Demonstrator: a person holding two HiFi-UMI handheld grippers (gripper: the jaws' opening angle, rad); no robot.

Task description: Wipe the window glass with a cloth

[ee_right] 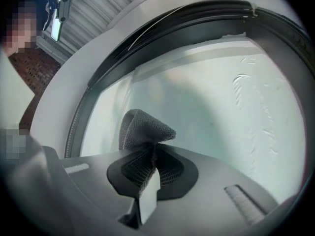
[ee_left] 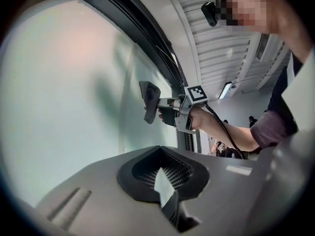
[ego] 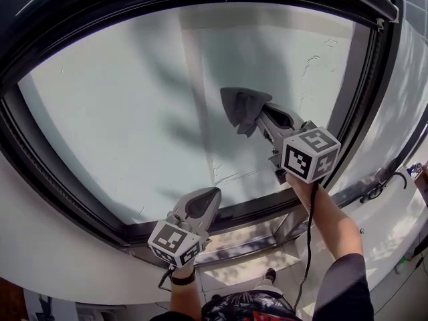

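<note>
Pale window glass (ego: 120, 105) in a dark frame (ego: 60, 192) fills the scene. Nearest, the left gripper (ego: 206, 198) hangs low by the bottom of the frame, jaws together on nothing, probably kept out of the way. Farther up, the right gripper (ego: 262, 116) has its jaws clamped on a grey cloth (ego: 239, 109) and seems to press it on the glass for wiping. Faint streaks (ego: 311, 65) lie beyond.

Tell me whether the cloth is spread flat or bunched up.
Bunched up: the cloth is pinched in the shut right gripper and folds over itself into a wad beyond the jaws.
</note>
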